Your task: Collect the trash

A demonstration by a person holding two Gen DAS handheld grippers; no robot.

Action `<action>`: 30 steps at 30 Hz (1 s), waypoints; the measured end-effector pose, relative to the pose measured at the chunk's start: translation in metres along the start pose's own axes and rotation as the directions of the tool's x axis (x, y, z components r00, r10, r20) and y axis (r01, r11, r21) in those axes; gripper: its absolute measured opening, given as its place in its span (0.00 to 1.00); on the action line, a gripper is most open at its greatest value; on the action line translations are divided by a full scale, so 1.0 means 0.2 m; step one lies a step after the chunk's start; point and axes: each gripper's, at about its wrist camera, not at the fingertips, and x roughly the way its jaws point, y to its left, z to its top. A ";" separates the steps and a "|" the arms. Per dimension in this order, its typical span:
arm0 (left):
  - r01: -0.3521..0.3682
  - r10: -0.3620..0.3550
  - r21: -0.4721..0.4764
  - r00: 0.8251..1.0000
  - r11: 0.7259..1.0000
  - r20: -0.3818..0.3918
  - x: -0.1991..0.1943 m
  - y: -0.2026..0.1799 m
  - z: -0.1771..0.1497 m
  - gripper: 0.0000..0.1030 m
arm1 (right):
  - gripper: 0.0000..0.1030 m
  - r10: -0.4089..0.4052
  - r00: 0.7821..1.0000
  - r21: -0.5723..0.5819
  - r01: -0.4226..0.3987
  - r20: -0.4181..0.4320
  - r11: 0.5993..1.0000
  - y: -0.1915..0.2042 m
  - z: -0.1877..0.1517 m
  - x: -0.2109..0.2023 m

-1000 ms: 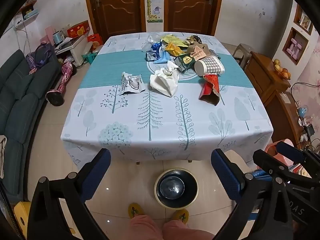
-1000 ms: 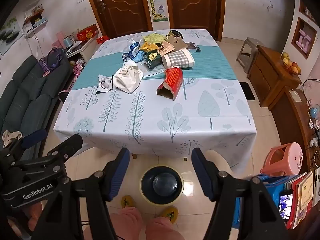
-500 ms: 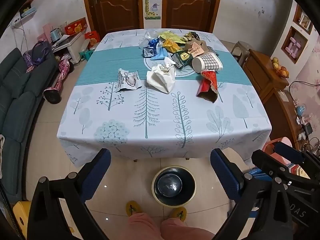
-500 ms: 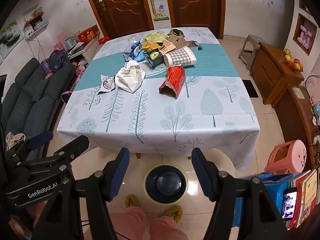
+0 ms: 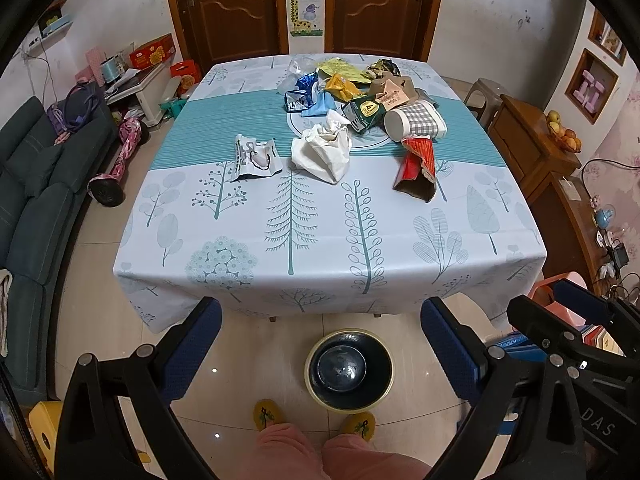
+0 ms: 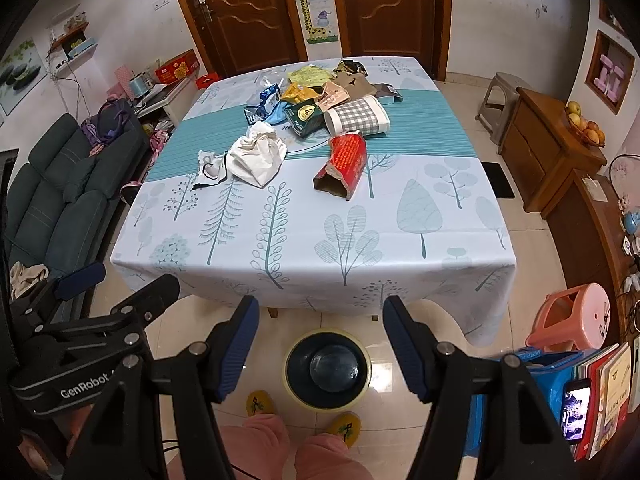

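Blue-padded and spread wide with nothing between the jaws, the left hand-held gripper (image 5: 320, 344) and the right hand-held gripper (image 6: 320, 340) hover over the floor short of the tabletop (image 5: 320, 240), much as a second ago; only the framing has shifted slightly, so collecting has likely not begun. On the cloth lie one crumpled white paper bag (image 5: 322, 152), one flattened black-and-white wrapper (image 5: 256, 158), one torn red carton (image 5: 416, 168), one grey checked cup (image 5: 416, 122) and a heap of wrappers (image 5: 344, 88) too tangled to count. One dark round bin (image 5: 349, 368) stands below.
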 end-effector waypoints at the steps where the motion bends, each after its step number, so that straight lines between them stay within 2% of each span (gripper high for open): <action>1: 0.002 -0.002 -0.001 1.000 1.000 -0.001 0.00 0.00 0.00 0.95 | 0.63 0.000 1.000 0.000 0.000 0.001 1.000 0.00 0.00 0.00; 30: -0.008 0.008 -0.005 1.000 1.000 -0.028 0.01 -0.02 -0.02 0.94 | 0.63 0.017 1.000 -0.004 -0.017 -0.001 1.000 -0.02 0.01 0.01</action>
